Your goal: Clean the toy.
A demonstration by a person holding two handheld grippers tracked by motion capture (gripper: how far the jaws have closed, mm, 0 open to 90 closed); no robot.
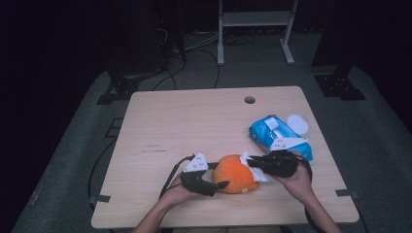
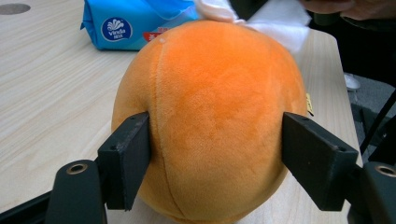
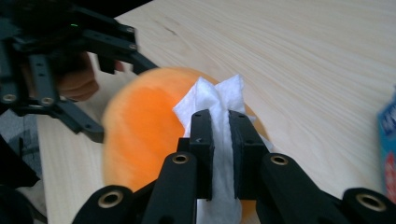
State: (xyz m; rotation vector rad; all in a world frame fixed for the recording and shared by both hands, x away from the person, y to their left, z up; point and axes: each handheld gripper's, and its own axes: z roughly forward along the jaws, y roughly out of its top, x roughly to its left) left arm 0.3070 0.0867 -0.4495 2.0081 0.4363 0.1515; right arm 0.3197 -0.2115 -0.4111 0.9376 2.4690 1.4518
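On the left of the high view, the left gripper (image 1: 219, 185) lies low over the near edge of the bench (image 1: 194, 121), its jaws reaching rightward onto the orange plush ball (image 1: 234, 174). In the left gripper view the ball (image 2: 210, 116) sits squarely between those jaws, one pad pressing each flank, so this gripper holds the toy steady on the wood. The ball is nearly round, slightly wider than tall, with no clear long axis; a seam runs top to bottom over the side facing the left gripper, and a small yellow tag shows at its right edge. Just right of the ball, the right gripper (image 1: 254, 162) comes in from the opposite side, jaws pointing leftward at the toy. In the right gripper view its jaws are closed tight on a folded white wet wipe (image 3: 219, 121), whose free end lies against the top of the ball (image 3: 140, 130). The coming stroke likely turns on this: the wipe meets the upper face nearest the right gripper, so that hand does the rubbing. Farther right and back stands the blue pack of wipes (image 1: 278, 136), well apart, with a white round lid (image 1: 297, 124) beside it.
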